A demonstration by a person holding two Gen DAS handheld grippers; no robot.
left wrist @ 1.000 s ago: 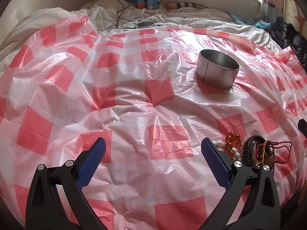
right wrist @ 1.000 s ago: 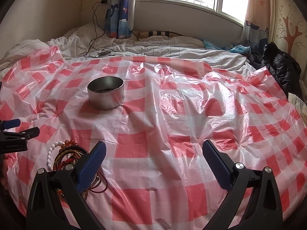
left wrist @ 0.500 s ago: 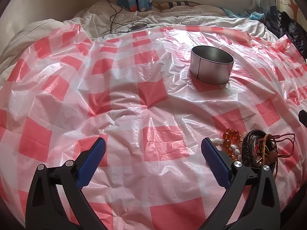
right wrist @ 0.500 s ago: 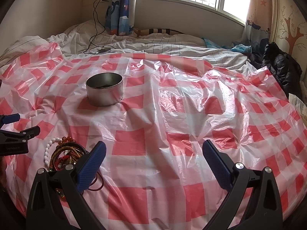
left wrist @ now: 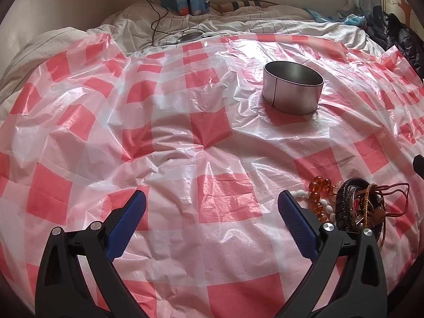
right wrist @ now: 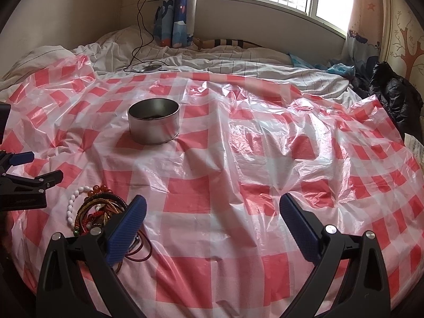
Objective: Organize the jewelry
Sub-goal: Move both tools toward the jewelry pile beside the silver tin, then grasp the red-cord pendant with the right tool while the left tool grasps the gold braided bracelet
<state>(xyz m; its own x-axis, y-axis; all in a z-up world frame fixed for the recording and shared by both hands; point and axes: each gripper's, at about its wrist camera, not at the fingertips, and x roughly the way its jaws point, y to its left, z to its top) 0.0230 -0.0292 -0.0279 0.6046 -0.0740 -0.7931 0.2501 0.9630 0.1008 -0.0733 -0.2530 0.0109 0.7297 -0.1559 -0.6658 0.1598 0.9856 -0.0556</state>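
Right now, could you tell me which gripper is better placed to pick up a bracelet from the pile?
It is close, but probably the right gripper. It is open and empty, and its near finger overlaps the pile of bracelets in its view. The left gripper, also open, has the pile just outside its fingers.

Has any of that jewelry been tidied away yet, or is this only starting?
Barely started. The metal tin holds something dark, unclear what. Nothing is in hand: the left gripper and right gripper are open and empty. The bracelet pile remains on the checked sheet.

Sheet bare between tin and jewelry pile; nothing blocks path.
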